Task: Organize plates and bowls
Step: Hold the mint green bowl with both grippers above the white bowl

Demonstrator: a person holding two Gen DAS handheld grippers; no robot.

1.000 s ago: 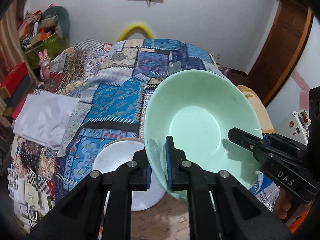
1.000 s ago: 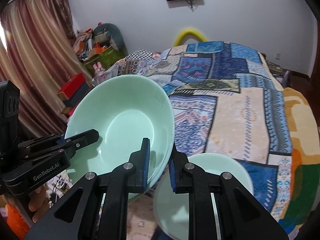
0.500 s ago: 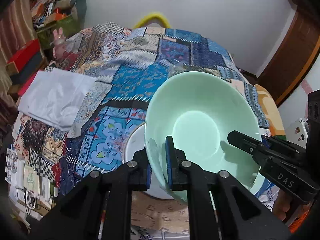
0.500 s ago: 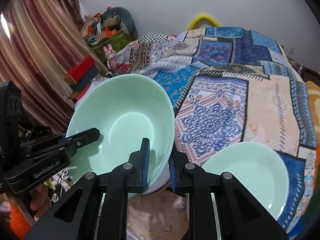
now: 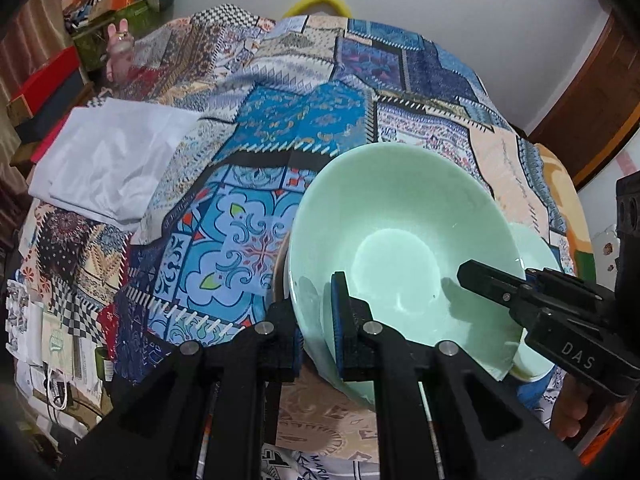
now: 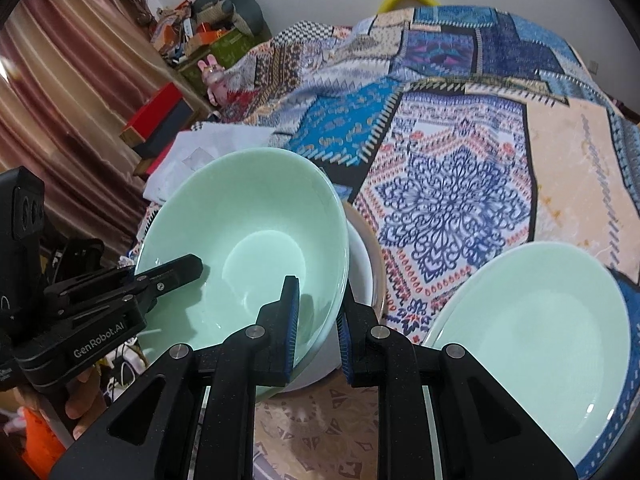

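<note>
Both grippers, left (image 5: 316, 324) and right (image 6: 318, 320), clamp opposite rims of an empty mint-green bowl (image 6: 248, 248), tilted above a white bowl (image 6: 360, 264).

One green bowl (image 6: 248, 240), one white bowl (image 6: 360, 264), one green plate (image 6: 532, 328)

Patchwork bedspread (image 6: 452, 184); green plate (image 6: 532, 328); perhaps white cloth (image 5: 108, 160).

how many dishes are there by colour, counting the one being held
Mint green: 2, the held bowl and the plate on the bedspread.
White: 1, a dish partly hidden under the held bowl.
Total: 3
</note>
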